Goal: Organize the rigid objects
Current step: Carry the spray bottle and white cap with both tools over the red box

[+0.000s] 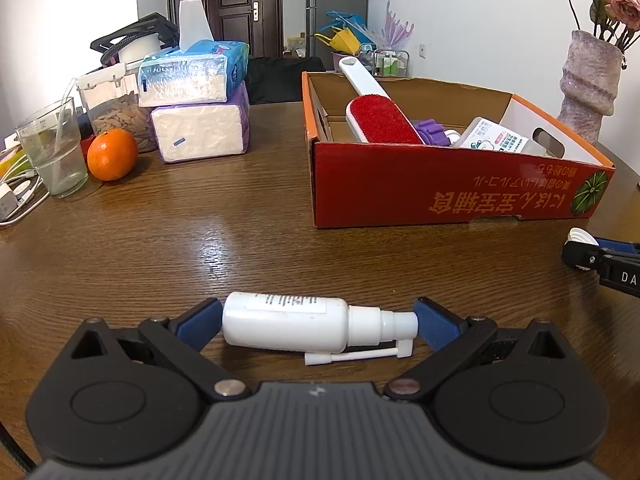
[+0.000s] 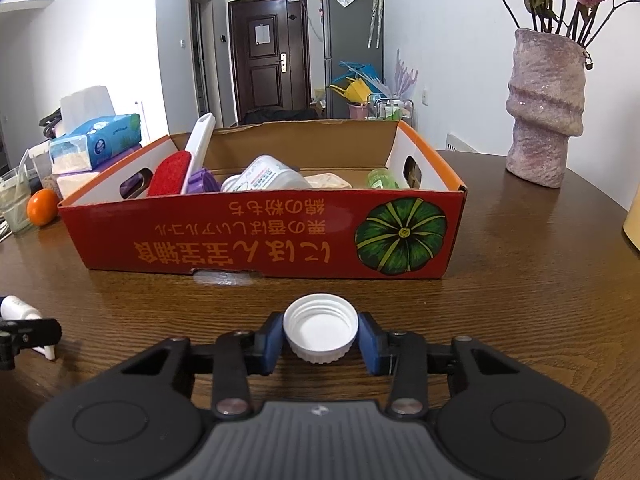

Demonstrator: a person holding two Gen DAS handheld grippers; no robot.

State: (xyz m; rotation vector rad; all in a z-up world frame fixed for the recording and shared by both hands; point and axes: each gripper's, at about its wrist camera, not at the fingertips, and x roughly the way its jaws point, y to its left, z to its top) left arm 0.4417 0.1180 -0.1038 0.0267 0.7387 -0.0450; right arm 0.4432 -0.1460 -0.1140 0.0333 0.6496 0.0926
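Glossy wooden table [image 1: 200, 240], white-walled room, dark door [image 2: 266, 64]

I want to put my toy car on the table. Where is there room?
The bare wood between the white spray bottle and the red cardboard box is free, and so is the strip from there up to the tissue packs. The far left corner by the orange and glass is crowded.

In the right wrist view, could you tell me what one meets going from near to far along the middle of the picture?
Right gripper with the white bottle cap between its pads → bare wooden table → red cardboard box → dark door at the far end.
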